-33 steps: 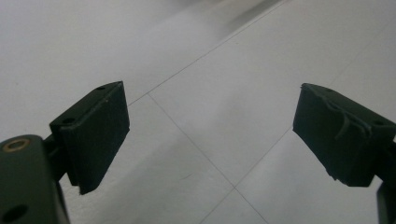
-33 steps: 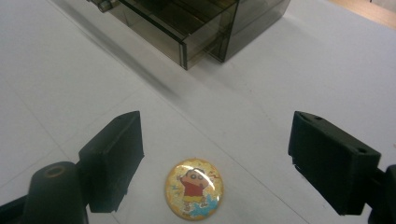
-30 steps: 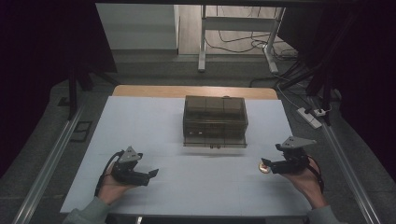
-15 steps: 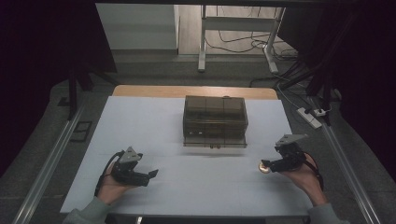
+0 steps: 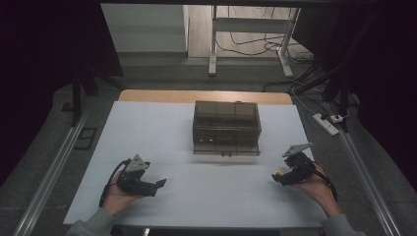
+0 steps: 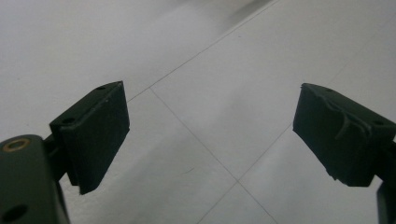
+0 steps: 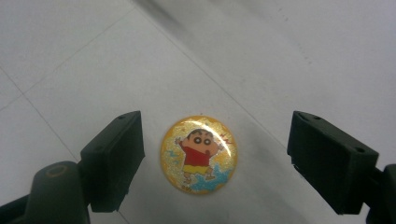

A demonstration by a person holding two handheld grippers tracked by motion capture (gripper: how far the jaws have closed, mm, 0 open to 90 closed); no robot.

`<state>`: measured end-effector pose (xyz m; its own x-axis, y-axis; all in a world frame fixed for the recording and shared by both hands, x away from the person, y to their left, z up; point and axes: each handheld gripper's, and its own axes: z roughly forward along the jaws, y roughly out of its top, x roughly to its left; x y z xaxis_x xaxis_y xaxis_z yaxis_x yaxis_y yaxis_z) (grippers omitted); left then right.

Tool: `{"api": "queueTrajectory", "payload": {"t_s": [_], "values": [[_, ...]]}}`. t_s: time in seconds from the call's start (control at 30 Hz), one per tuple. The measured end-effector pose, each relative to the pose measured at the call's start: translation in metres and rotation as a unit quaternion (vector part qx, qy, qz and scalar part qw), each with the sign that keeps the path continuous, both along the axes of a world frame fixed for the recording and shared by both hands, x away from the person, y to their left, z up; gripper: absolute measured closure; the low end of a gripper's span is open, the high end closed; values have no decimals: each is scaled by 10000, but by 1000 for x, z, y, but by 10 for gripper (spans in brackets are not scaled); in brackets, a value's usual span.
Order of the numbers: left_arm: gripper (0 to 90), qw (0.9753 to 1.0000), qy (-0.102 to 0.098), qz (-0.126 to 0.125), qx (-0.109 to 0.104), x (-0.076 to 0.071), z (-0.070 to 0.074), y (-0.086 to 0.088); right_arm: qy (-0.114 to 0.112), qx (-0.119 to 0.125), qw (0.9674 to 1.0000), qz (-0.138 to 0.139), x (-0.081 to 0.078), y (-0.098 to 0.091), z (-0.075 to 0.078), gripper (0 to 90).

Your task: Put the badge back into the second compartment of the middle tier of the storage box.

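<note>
Fingers (image 7: 116, 158) of the right gripper (image 7: 215, 158) are held apart around a round badge (image 7: 199, 154) lying on the counter (image 5: 162, 128), untouched; the left gripper (image 6: 212, 135) is spread over bare surface.

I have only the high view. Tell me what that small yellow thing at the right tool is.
Observer: A round badge with a cartoon child in a red shirt, lying flat on the white table.
Operator: Report whether the right tool has it.
Observer: No. The right tool is open, its pads either side of the badge with gaps, not touching.
Operator: Now check the left tool.
Observer: The left tool is open, with bare table between its pads.
</note>
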<state>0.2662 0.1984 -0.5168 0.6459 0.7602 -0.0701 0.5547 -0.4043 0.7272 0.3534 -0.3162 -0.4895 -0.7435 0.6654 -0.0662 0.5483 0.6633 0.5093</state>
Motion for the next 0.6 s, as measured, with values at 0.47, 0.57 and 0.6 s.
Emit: {"api": "queueTrajectory", "payload": {"t_s": [0.47, 0.57, 0.6], "values": [[111, 10000, -2, 2, 11, -1, 0, 1, 241, -178, 9995, 11, 3, 4, -9, 228], [111, 10000, -1, -5, 21, 0, 0, 1, 284, -178, 9994, -16, 3, 4, -11, 244], [111, 10000, -1, -7, 23, 0, 0, 1, 293, -187, 9994, -15, 4, 4, -11, 249]]}}
